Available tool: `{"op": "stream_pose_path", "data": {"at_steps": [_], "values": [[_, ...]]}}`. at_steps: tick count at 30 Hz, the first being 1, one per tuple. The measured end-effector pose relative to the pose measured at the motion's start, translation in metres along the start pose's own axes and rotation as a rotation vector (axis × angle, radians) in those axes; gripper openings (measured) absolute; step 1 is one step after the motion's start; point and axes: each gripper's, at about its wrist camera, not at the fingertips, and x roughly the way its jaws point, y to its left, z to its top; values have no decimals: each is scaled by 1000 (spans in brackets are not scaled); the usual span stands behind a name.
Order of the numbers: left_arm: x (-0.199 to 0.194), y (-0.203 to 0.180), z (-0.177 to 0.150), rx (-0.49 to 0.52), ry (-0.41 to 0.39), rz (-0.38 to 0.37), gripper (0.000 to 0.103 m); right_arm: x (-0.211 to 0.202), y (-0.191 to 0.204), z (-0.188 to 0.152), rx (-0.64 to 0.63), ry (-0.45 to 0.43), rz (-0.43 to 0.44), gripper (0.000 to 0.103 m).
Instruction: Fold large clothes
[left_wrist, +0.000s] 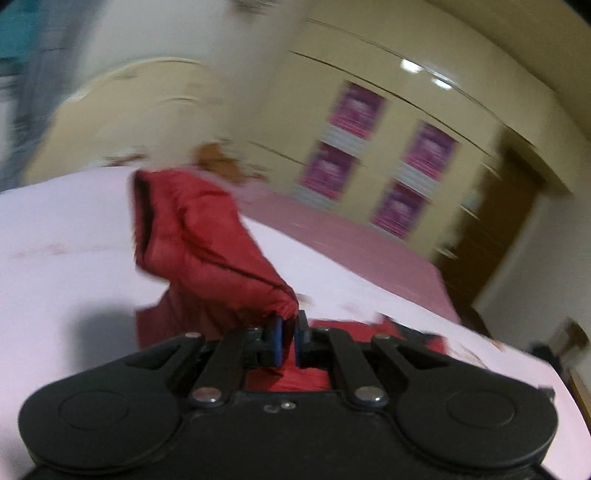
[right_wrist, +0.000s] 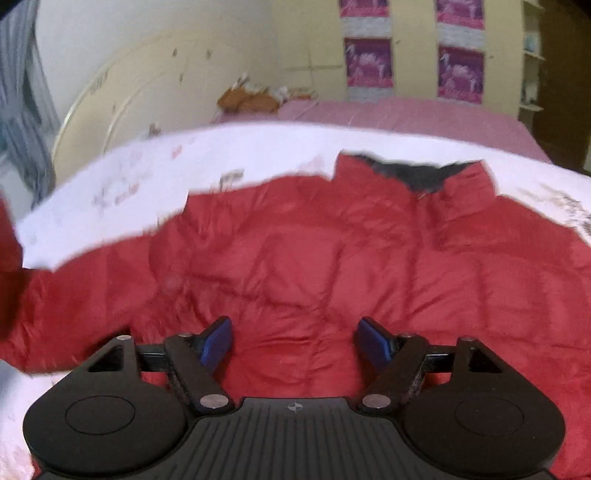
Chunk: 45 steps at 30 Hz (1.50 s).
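Note:
A red puffy jacket (right_wrist: 303, 251) lies spread on a white bed cover (right_wrist: 221, 155), its collar with a dark lining at the far side. My right gripper (right_wrist: 295, 343) is open and empty, low over the jacket's body. In the left wrist view my left gripper (left_wrist: 290, 332) is shut on the jacket's red sleeve (left_wrist: 192, 236) and holds it lifted above the white cover (left_wrist: 66, 258), with the cuff opening standing up at the far end. The left view is blurred.
A pink sheet (right_wrist: 406, 114) covers the bed's far part. A cream headboard (right_wrist: 155, 85) is at the back left, with brown soft toys (right_wrist: 247, 98) beside it. A cream wardrobe with purple panels (left_wrist: 369, 147) and a brown door (left_wrist: 491, 236) stand beyond.

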Motion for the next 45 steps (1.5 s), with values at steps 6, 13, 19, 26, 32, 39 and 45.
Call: {"op": "stream_pose_path", "data": {"at_steps": [6, 13, 19, 26, 32, 39, 45], "values": [[60, -84, -30, 142, 128, -187, 5, -37, -40, -2, 55, -31, -51, 75], [112, -147, -101, 327, 310, -266, 5, -70, -101, -19, 193, -23, -109, 75], [117, -159, -139, 430, 432, -225, 28, -91, -126, -21, 279, -45, -54, 75], [71, -137, -114, 442, 330, -144, 75, -80, -111, -3, 279, -55, 32, 75], [34, -78, -92, 431, 223, 41, 76, -62, -102, 2, 286, -32, 73, 100], [27, -12, -95, 400, 254, 210, 72, -68, -120, 11, 415, -83, 114, 100], [59, -20, -106, 469, 221, 216, 54, -51, -99, 11, 381, -5, 145, 100]]}}
